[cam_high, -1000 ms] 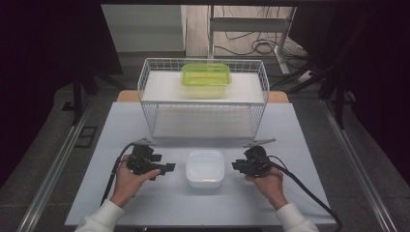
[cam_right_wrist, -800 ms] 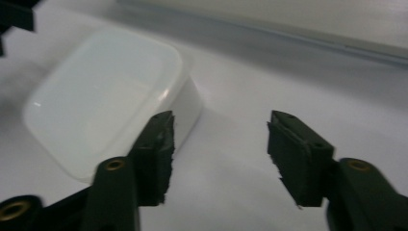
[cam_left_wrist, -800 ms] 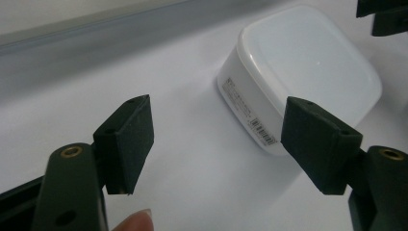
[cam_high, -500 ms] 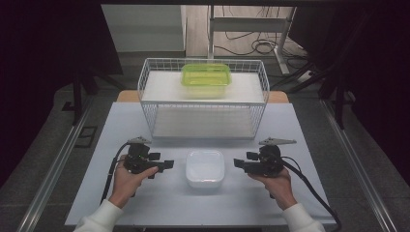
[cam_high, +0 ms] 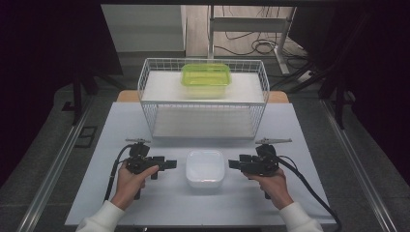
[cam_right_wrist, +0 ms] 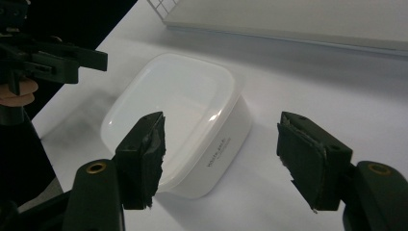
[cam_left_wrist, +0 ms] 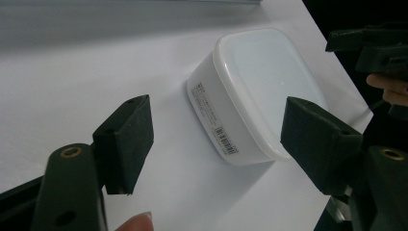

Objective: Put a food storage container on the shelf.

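A milky white lidded container (cam_high: pixel 205 167), marked on one side with a small black-and-white barcode label (cam_left_wrist: pixel 226 140), sits on a white table (cam_high: pixel 300 130); behind, a white wire basket (cam_high: pixel 150 104) carries a translucent lime-green box (cam_high: pixel 206 79). Both grippers' jaws are matte black.

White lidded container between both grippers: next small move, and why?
Probably ease both grippers inward. The white lidded container sits on the table between the left gripper and right gripper; both are open and untouching. The right's jaws have just been opening, with nothing gripped.
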Demonstrator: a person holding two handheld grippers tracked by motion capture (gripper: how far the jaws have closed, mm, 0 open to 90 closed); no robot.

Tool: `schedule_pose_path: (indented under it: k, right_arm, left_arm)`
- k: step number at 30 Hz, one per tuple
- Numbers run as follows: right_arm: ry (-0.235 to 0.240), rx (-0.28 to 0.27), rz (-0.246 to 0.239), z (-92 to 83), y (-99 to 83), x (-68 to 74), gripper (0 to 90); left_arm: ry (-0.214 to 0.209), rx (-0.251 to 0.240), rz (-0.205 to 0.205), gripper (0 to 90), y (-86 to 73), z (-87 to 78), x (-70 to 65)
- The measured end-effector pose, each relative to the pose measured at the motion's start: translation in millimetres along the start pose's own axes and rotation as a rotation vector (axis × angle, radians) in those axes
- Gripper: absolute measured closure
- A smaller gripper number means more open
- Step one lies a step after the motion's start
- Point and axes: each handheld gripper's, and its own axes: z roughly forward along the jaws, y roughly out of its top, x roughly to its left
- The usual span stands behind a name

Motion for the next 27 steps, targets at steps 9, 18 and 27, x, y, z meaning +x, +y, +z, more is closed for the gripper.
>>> schedule_pose_path:
  k: [9, 18, 27]
  right_arm:
    - [0.033, 0.014, 0.036, 7.0, -0.6, -0.7, 35.1]
    - [0.048, 0.035, 0.053, 15.8, -3.1, -1.8, 39.3]
    - [0.054, 0.051, 0.078, 24.4, -4.5, -5.2, 43.5]
  left_arm:
    - [-0.049, 0.019, -0.045, 28.3, 1.0, 11.8, 1.3]
    - [-0.079, 0.039, -0.064, 32.7, 4.3, 24.1, -1.9]
    - [-0.131, 0.067, -0.090, 39.0, 7.9, 37.6, 1.6]
